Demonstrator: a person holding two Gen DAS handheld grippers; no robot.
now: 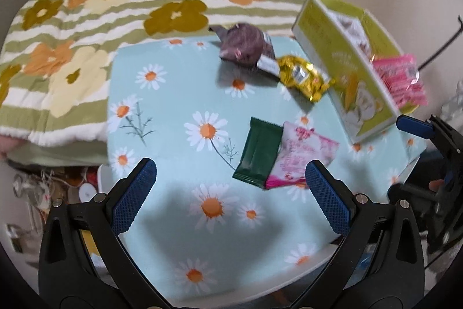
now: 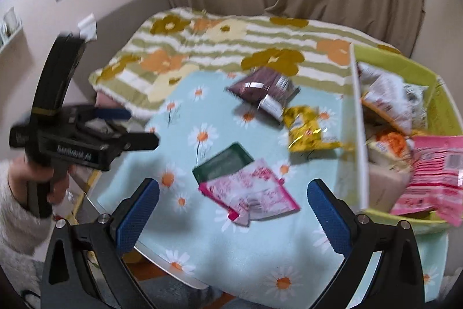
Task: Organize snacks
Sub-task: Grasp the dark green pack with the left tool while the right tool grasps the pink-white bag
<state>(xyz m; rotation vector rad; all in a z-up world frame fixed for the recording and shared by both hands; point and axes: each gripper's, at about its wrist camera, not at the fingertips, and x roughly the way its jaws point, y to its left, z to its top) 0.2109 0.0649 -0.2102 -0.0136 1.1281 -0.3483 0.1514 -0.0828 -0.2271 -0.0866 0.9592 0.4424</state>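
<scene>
Here both the left gripper [image 1: 231, 194] and right gripper [image 2: 233, 210] gape wide and empty above the daisy cloth [image 1: 179, 112], where the green packet [image 1: 258, 152] touches the pink packet [image 1: 298, 155], left of the yellow-green box [image 1: 327, 48].

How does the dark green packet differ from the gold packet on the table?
The dark green packet is flat, smooth and rectangular; the gold packet is crinkled, shiny and irregular. The green packet lies beside a pink and white packet, which partly covers it in the right wrist view; the gold packet lies farther back, close to the yellow-green box, next to a brown packet. Both lie loose on the daisy tablecloth, outside the box, in neither claw.
</scene>
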